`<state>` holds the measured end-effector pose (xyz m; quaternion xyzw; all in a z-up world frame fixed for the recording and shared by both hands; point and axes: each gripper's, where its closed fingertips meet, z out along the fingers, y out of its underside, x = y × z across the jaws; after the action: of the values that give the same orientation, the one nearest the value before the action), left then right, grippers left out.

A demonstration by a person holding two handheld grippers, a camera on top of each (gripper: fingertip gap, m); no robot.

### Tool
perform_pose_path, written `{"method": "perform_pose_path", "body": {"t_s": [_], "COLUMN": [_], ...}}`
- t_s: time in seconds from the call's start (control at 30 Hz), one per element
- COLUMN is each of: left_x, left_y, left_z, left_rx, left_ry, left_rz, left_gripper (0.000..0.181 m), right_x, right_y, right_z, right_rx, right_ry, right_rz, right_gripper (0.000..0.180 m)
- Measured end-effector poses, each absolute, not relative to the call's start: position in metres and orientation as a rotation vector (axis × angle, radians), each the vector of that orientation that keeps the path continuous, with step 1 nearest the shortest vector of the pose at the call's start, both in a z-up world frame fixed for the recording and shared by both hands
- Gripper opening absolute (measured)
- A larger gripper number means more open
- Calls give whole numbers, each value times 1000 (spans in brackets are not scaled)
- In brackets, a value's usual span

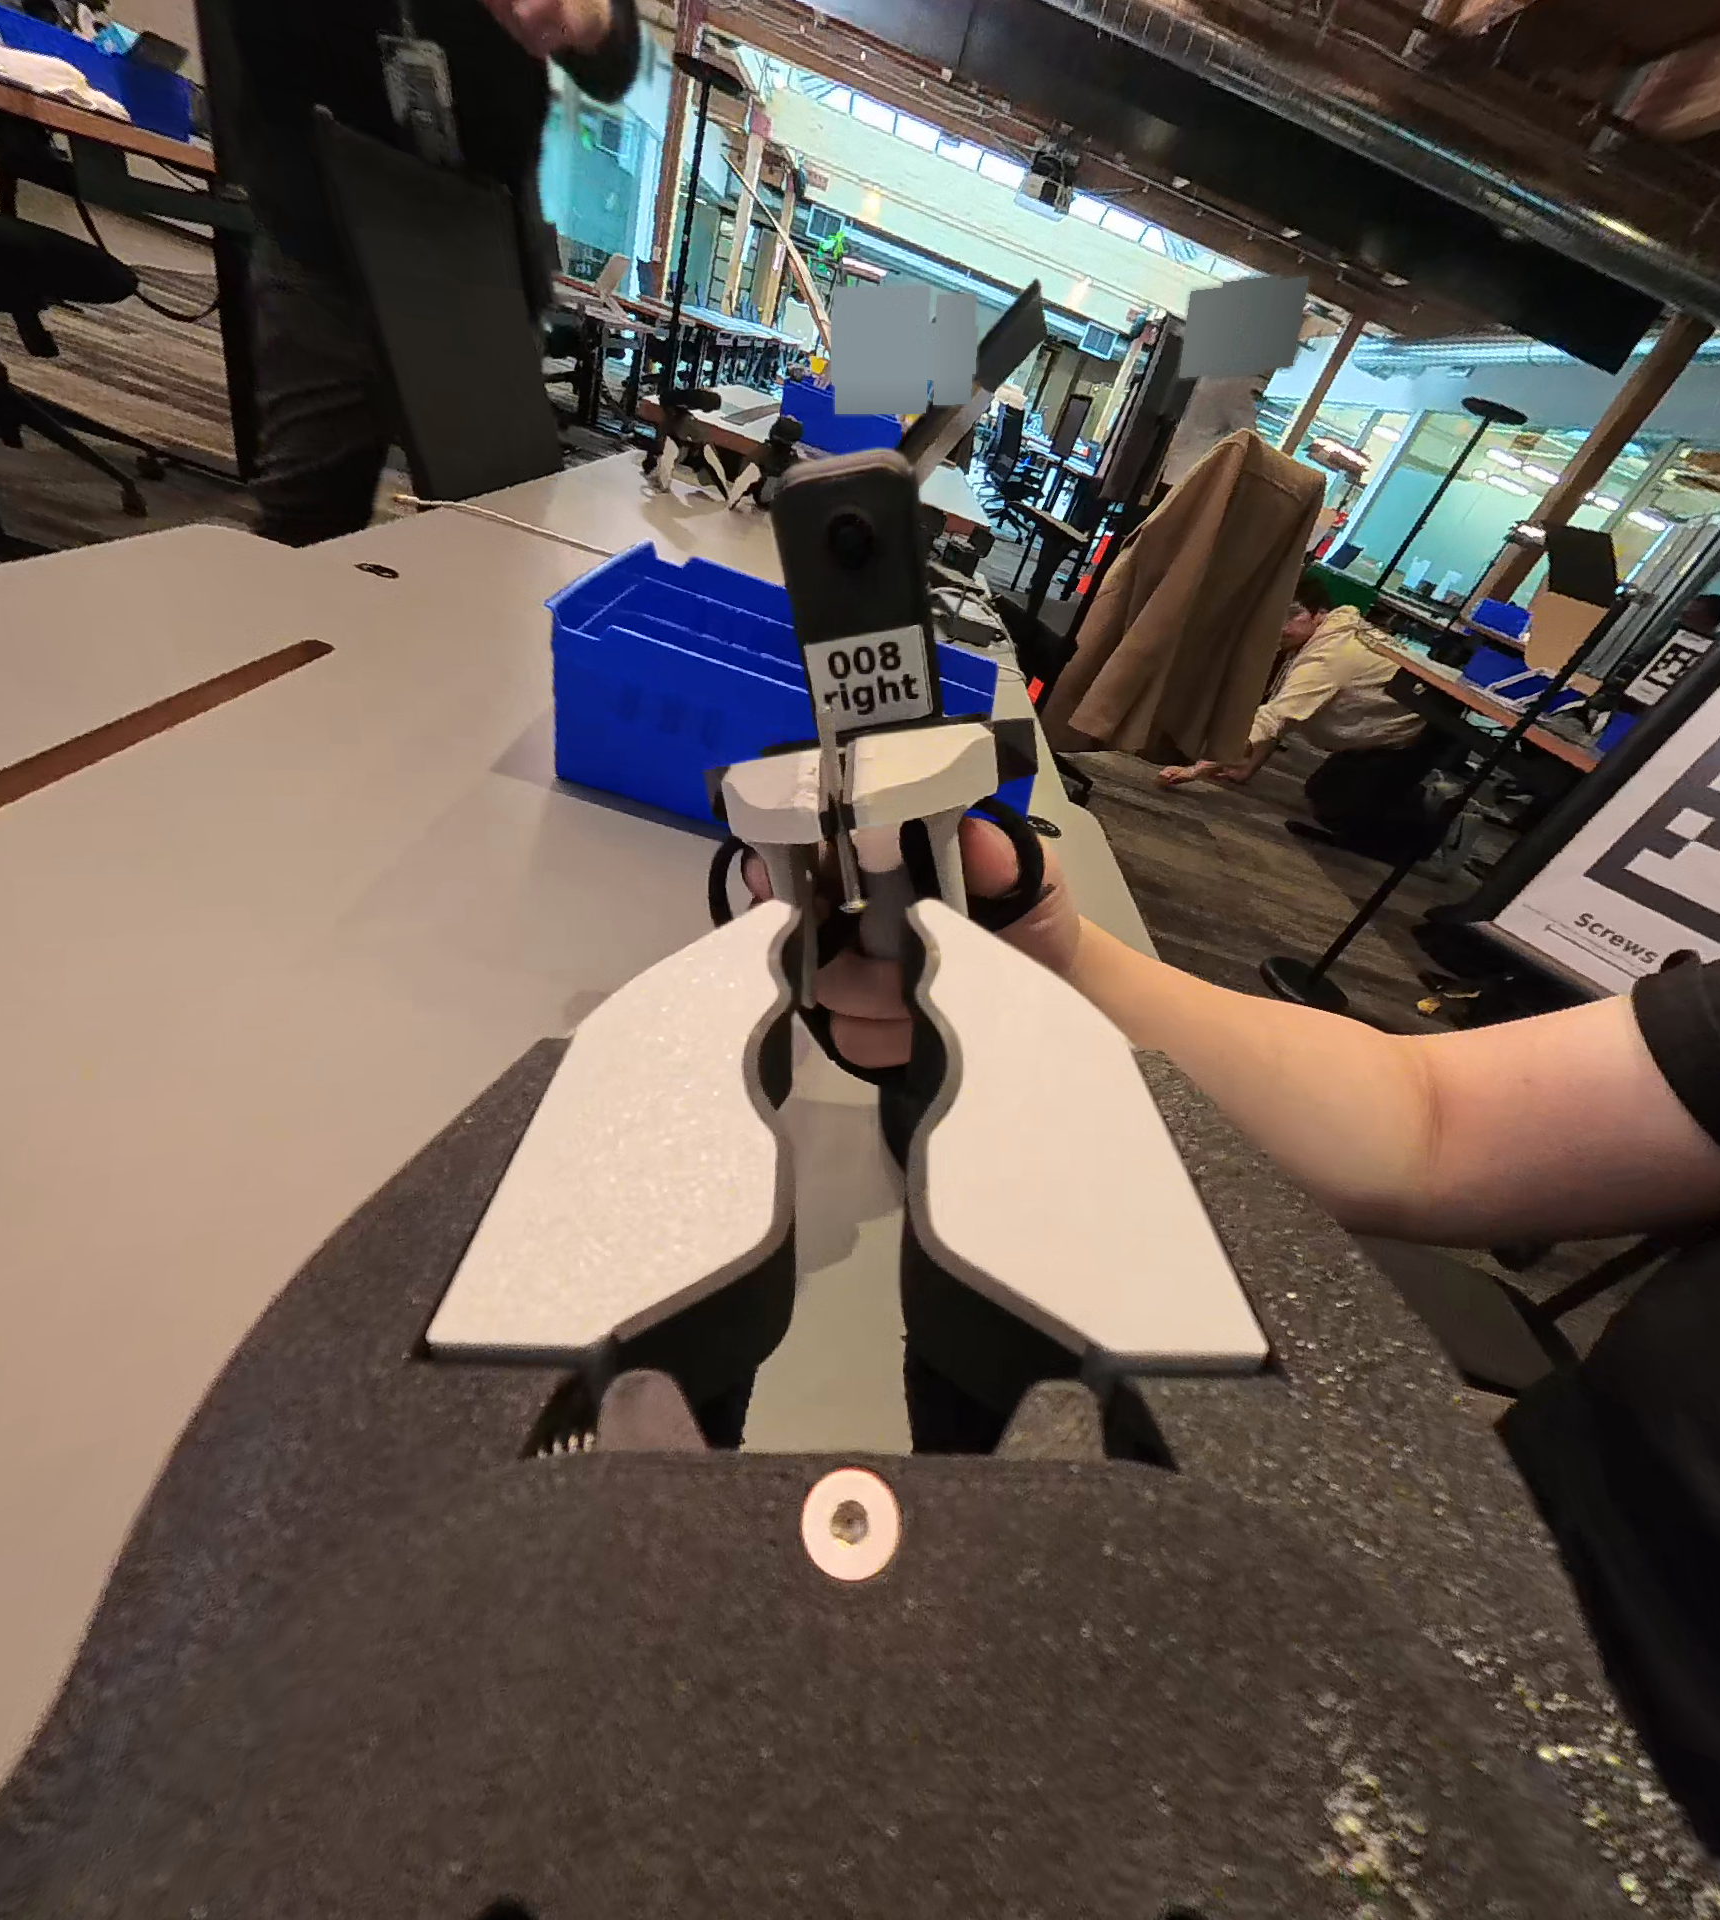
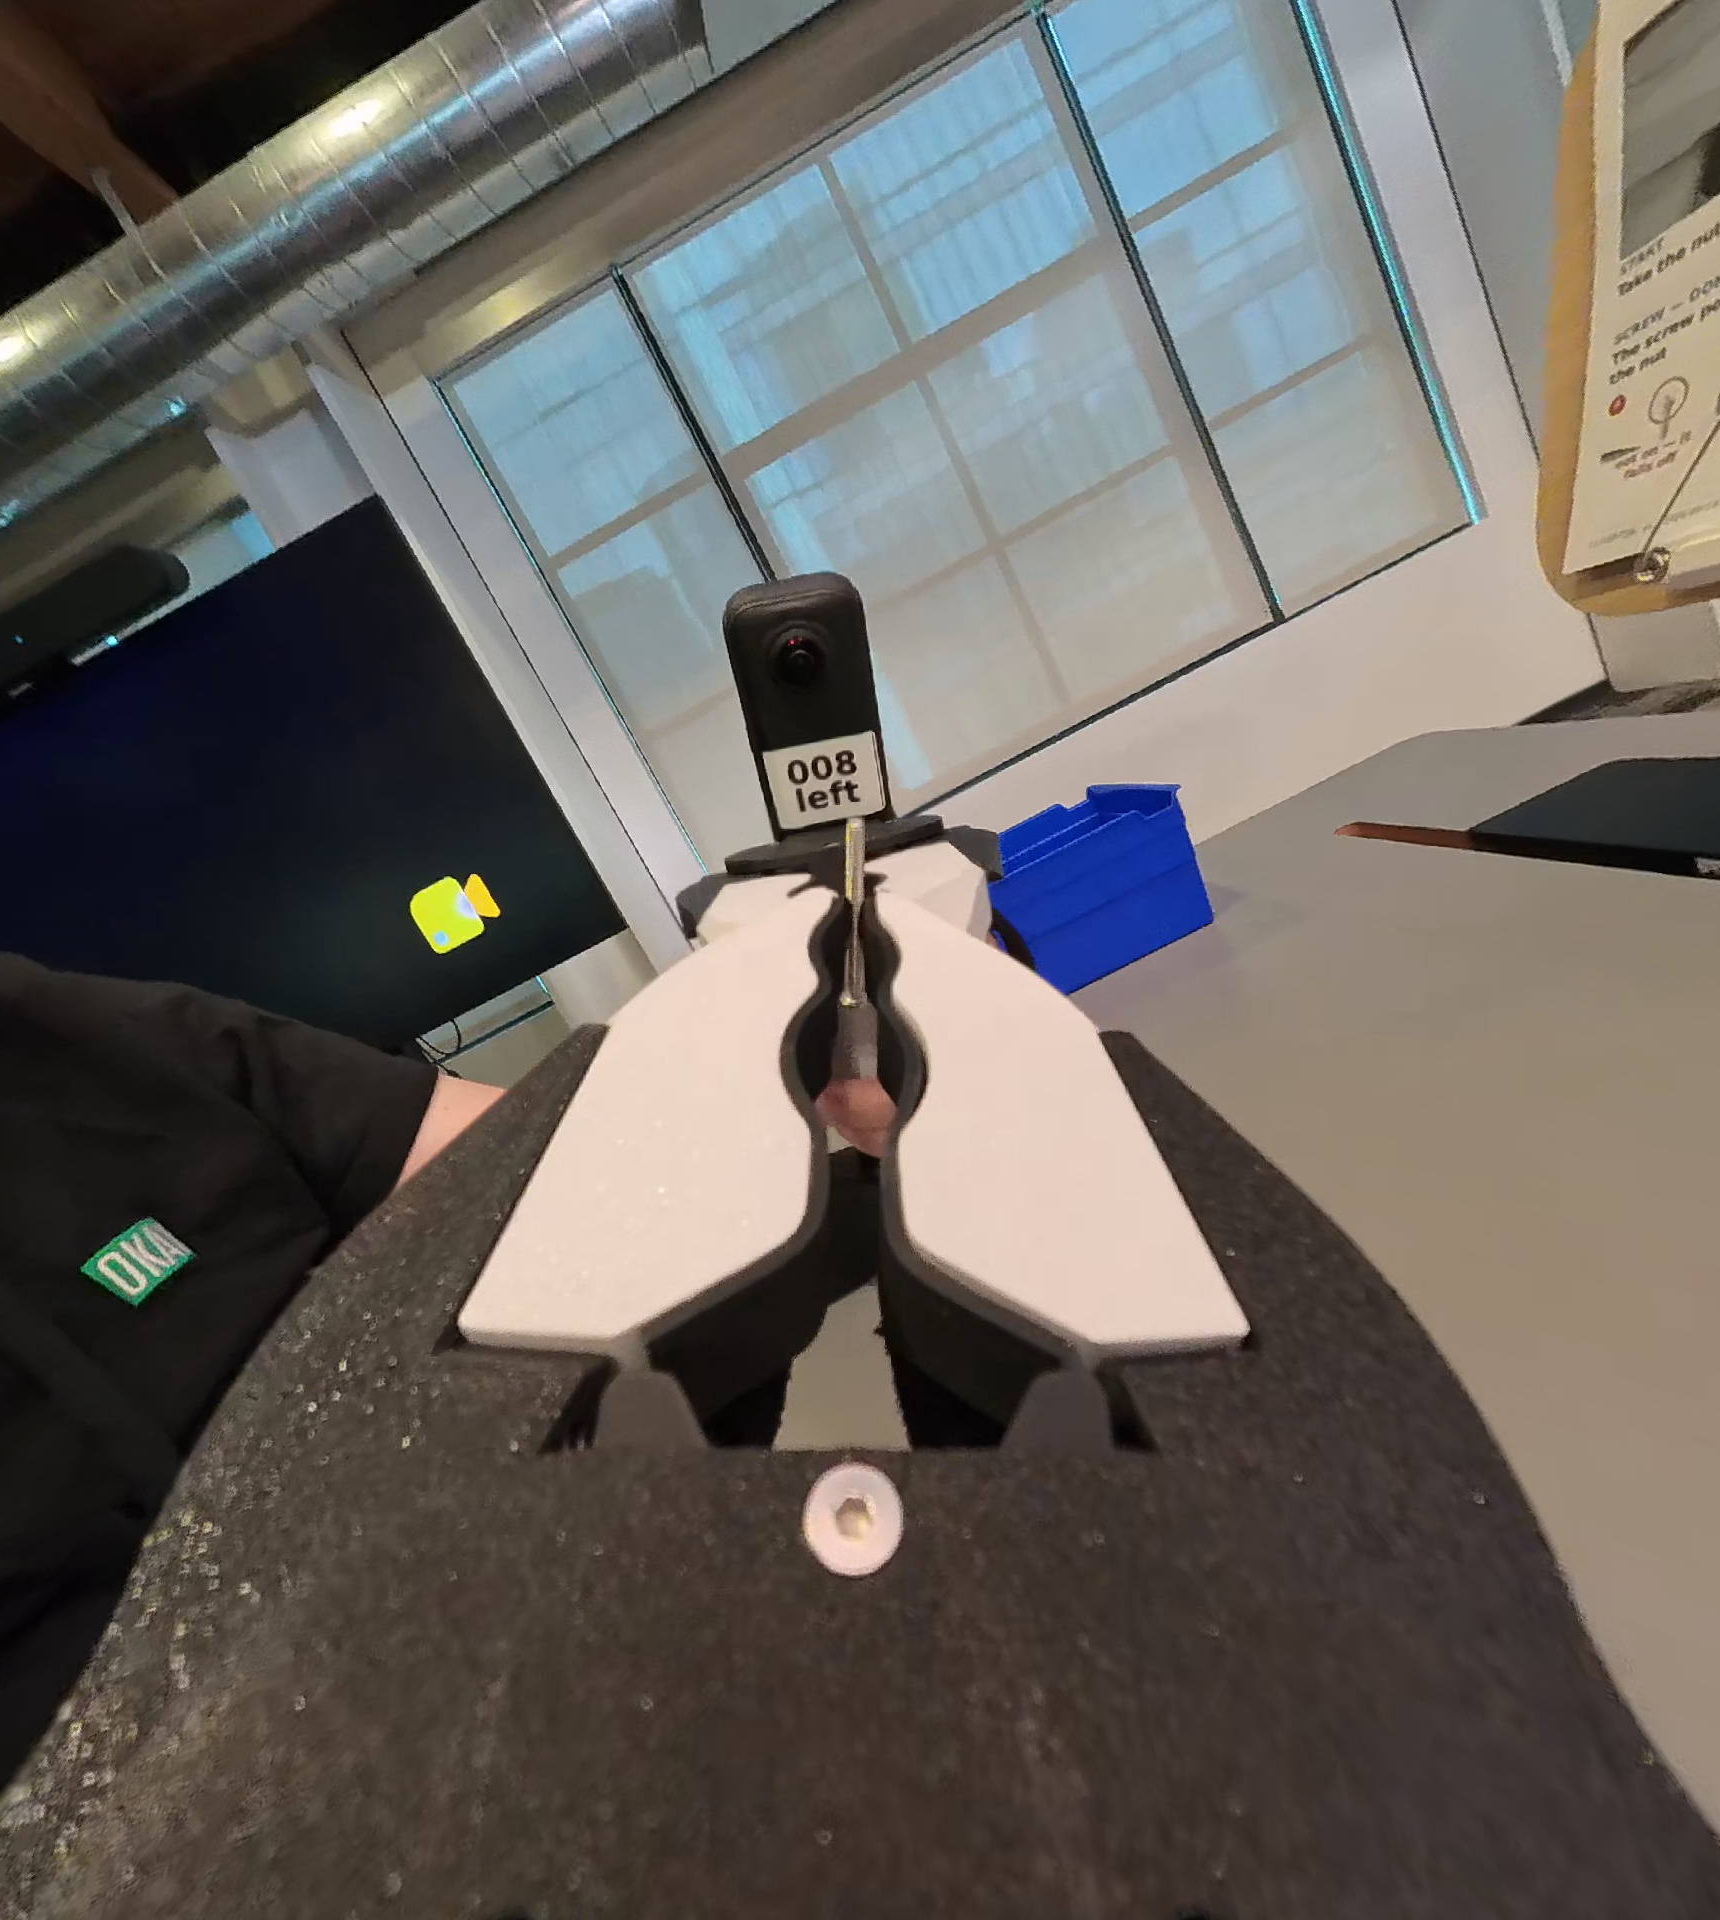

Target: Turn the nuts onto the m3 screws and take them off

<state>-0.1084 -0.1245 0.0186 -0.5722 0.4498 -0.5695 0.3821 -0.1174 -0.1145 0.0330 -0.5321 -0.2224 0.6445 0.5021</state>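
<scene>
The right claw [image 2: 851, 912] was clamped on a thin m3 screw [image 2: 853, 862], held in the air in front of the blue bin [image 1: 669, 707] and above the grey desk [image 1: 264, 883]. Facing it, the left claw [image 1: 853, 920] stood apart, the screw's end between its tips. No nut could be made out.

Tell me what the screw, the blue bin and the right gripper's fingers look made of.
The screw: metal, thin and silvery with bright glints. The blue bin: likely moulded plastic, with even colour and a slight sheen. The right gripper fingers: white, sparkly matte faces over dark edging, probably printed plastic, though I can't be sure.
</scene>
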Motion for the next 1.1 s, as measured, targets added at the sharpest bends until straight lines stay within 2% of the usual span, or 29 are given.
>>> {"method": "perform_pose_path", "body": {"t_s": [0.2,0.33,1.1], "left_x": [-104,-102,-113], "left_y": [-122,-122,-126], "left_z": [22,16,9], "left_rx": [-1493,-1517,-1526], "left_ry": [1138,1182,1183], "left_rz": [-1530,-1522,-1567], "left_gripper": [15,3,2], "right_x": [-119,-121,-132], "right_y": [-114,-114,-118], "right_z": [28,25,20], "right_rx": [-1319,-1343,-1361], "right_ry": [-548,-554,-622], "right_rz": [1558,1555,1505], "right_gripper": [2,2,2]}}
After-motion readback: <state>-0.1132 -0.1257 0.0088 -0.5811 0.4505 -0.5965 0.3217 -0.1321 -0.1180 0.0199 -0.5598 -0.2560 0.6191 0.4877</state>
